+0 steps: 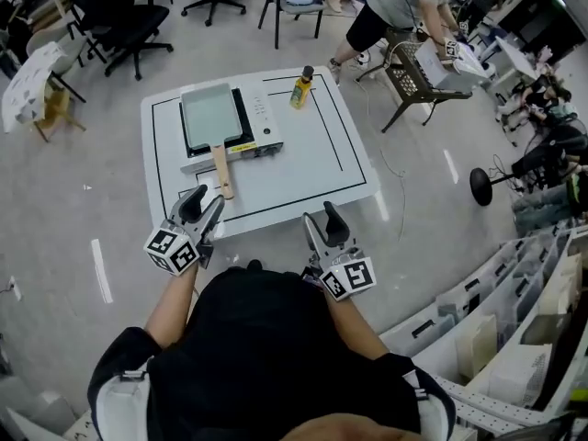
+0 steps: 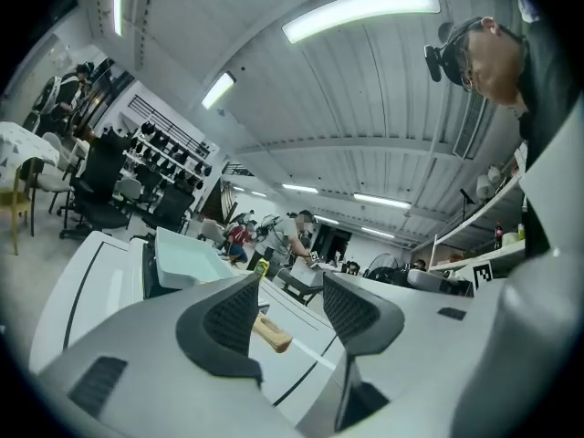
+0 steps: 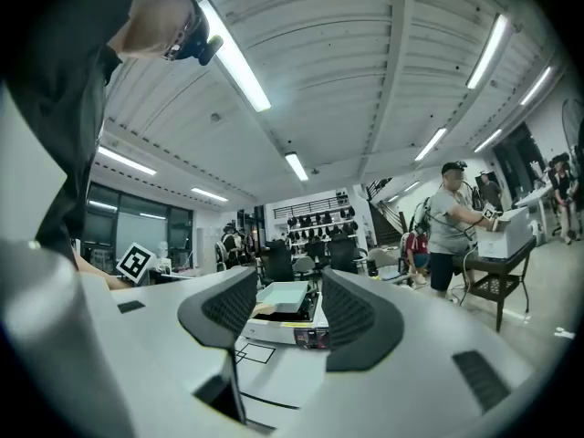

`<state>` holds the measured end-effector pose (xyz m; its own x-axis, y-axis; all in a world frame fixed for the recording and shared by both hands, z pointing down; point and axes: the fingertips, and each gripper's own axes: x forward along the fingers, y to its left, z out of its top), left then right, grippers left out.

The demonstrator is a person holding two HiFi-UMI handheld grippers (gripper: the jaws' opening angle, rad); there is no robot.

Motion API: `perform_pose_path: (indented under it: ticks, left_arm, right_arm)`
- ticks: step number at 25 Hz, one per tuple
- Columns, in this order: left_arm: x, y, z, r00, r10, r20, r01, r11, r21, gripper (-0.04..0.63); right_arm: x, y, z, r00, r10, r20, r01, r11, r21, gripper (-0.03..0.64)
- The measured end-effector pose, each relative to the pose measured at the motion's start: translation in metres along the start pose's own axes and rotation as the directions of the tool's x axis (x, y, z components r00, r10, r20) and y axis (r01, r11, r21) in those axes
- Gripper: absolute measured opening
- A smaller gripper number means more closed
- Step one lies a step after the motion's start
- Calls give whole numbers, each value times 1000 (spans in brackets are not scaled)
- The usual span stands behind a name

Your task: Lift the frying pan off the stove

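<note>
A rectangular pale-green frying pan [image 1: 210,116] sits on a white portable stove [image 1: 260,118] on the far left part of the white table [image 1: 303,168]. Its wooden handle [image 1: 221,171] points toward me. My left gripper [image 1: 204,208] hovers open at the table's near edge, just short of the handle's tip; the handle [image 2: 272,335] shows between its jaws, with the pan [image 2: 185,255] behind. My right gripper [image 1: 322,228] is open and empty at the near edge, further right. Its view frames the pan [image 3: 285,293] and stove [image 3: 285,328] between the jaws.
A yellow bottle [image 1: 301,87] with a dark cap stands at the table's far edge, right of the stove. Office chairs [image 1: 124,16] stand beyond the table. A person [image 1: 404,3] works at a cart [image 1: 423,76] to the far right. Shelving [image 1: 514,320] runs along my right.
</note>
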<state>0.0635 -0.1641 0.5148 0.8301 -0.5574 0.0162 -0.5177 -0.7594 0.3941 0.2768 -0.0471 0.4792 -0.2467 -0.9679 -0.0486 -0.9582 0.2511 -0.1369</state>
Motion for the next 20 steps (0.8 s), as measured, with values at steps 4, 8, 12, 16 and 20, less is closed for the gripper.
perform_pose_path:
  ticks: [4, 8, 12, 16, 20]
  left_arm:
    - [-1, 18, 6, 999, 46, -7, -46, 999, -25, 220]
    - [2, 35, 7, 997, 71, -29, -73, 995, -67, 220]
    - [9, 52, 9, 997, 63, -39, -70, 979, -191, 224]
    - [15, 81, 20, 996, 92, -14, -93, 966, -242, 224]
    - [29, 102, 23, 997, 70, -23, -74, 933, -353, 230]
  right_arm:
    - [36, -1, -6, 997, 78, -25, -76, 996, 47, 236]
    - [74, 5, -17, 978, 200, -57, -191, 972, 137, 236]
    - [110, 15, -38, 927, 360, -105, -300, 880, 368, 236]
    - [146, 25, -55, 849, 520, -93, -357, 694, 625, 238]
    - [174, 26, -68, 787, 614, -62, -343, 518, 784, 236]
